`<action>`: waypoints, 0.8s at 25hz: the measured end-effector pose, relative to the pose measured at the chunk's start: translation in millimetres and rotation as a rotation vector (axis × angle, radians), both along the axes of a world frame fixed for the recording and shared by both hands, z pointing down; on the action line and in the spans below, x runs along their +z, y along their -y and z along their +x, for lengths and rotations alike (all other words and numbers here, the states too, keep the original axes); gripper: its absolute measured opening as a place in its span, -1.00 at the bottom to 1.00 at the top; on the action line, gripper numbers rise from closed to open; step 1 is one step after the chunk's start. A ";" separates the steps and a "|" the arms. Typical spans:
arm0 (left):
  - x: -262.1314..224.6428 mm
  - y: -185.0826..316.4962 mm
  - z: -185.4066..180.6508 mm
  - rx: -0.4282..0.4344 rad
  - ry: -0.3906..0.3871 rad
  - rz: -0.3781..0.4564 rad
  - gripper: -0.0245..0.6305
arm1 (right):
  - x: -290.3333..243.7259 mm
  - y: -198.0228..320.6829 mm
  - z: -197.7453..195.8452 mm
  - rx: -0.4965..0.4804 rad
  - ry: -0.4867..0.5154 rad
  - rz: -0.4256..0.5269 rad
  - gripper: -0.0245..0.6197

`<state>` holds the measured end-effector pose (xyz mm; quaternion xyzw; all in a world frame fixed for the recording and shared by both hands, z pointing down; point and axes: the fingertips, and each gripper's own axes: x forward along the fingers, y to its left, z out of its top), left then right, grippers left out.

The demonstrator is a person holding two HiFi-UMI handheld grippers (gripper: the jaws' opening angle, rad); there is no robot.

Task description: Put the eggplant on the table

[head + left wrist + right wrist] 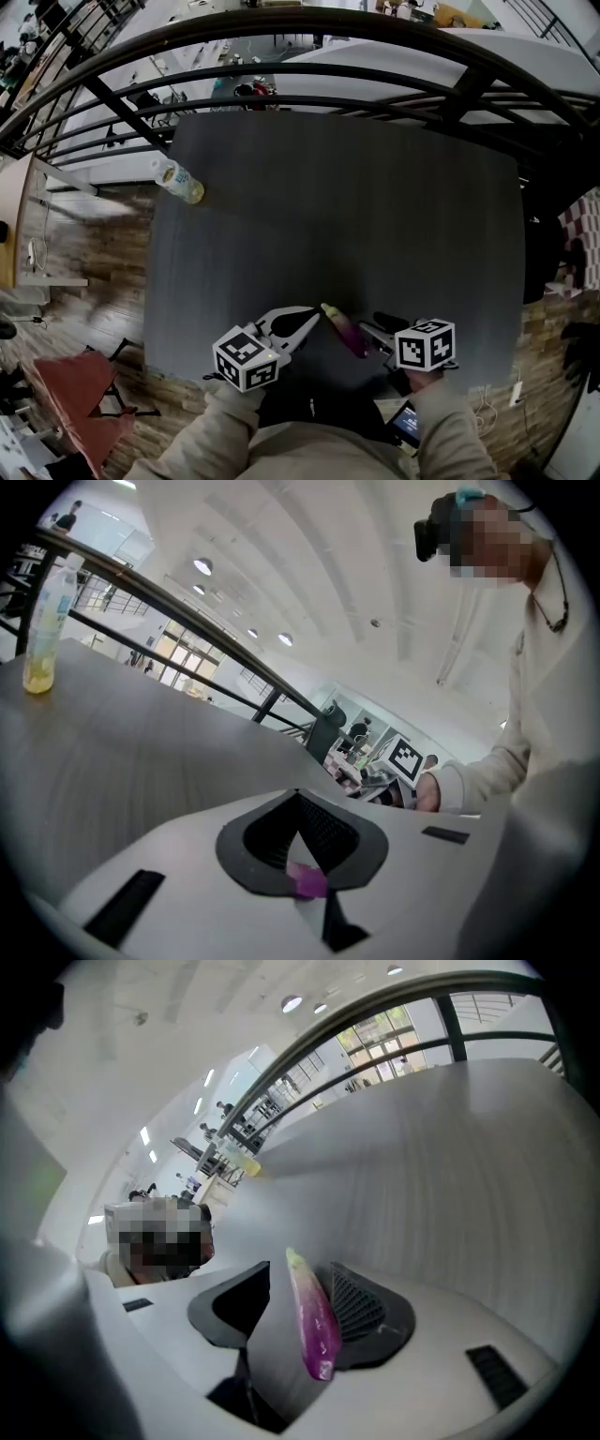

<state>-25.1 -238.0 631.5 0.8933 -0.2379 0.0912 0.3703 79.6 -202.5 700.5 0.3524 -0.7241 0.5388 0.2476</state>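
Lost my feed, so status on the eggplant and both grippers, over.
Left gripper shut on the eggplant, at one end. Right gripper open, eggplant between its jaws, against one pad. Bottle at far left corner of the table, well away.

**Railed upper level in a large open hall.**
Black railing (309, 28), wooden floor (84, 253), dark table (375, 206); high white ceiling (309, 564) with round lights (202, 566).
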 end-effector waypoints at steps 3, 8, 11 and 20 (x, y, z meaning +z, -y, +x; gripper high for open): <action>-33.7 7.5 7.3 0.031 -0.002 0.066 -0.91 | -44.7 17.0 9.7 0.018 0.045 0.100 -0.51; -94.8 28.3 21.4 0.067 -0.011 0.180 -0.91 | -124.1 44.5 27.2 0.047 0.138 0.259 -0.77; -131.6 41.1 29.1 0.075 -0.036 0.232 -0.91 | -167.3 54.6 32.5 0.024 0.200 0.347 -0.87; -214.1 44.9 52.0 0.129 -0.116 0.342 -0.91 | -265.2 62.8 43.0 -0.002 0.231 0.570 -0.88</action>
